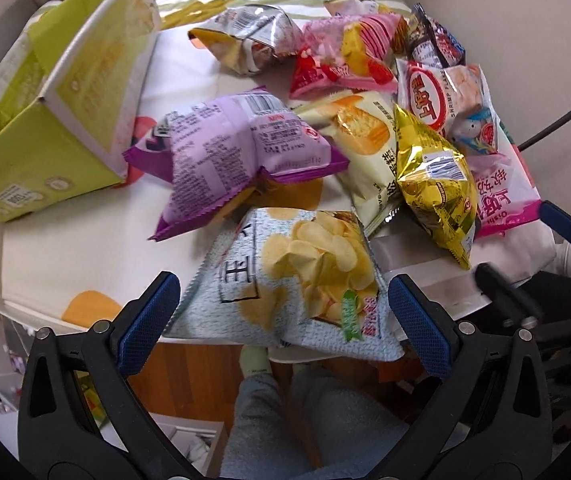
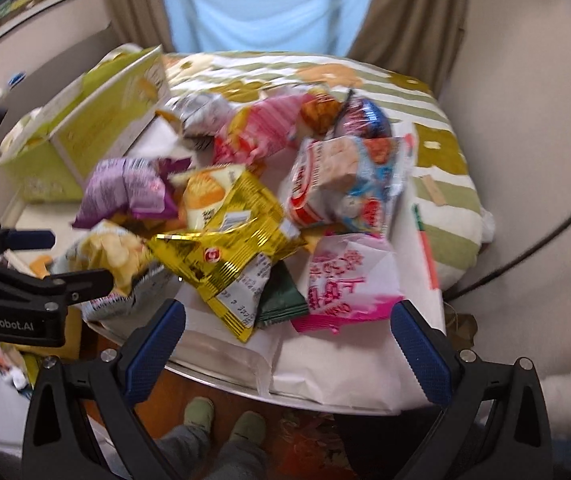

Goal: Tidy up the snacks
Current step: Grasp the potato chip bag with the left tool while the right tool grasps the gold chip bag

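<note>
A heap of snack bags lies on a white table [image 1: 45,256]. My left gripper [image 1: 283,318] is open, its blue pads on either side of the near end of a pale blue potato chip bag [image 1: 293,276]; the right wrist view shows that bag [image 2: 113,252] by the left gripper [image 2: 65,260]. A purple bag [image 1: 237,148] and a gold bag [image 1: 433,184] lie just beyond. My right gripper [image 2: 289,346] is open over the table's near edge, short of the gold bag [image 2: 229,240] and a pink-and-white bag [image 2: 349,280]. An open green box [image 1: 65,100] stands at the left.
Further back lie a silver bag [image 1: 253,36], a pink striped bag [image 1: 349,52], a shrimp flakes bag [image 1: 437,96] and a cream bag [image 1: 365,136]. A striped blanket [image 2: 445,200] sits behind the table. A person's slippered feet [image 2: 245,432] are below the table edge.
</note>
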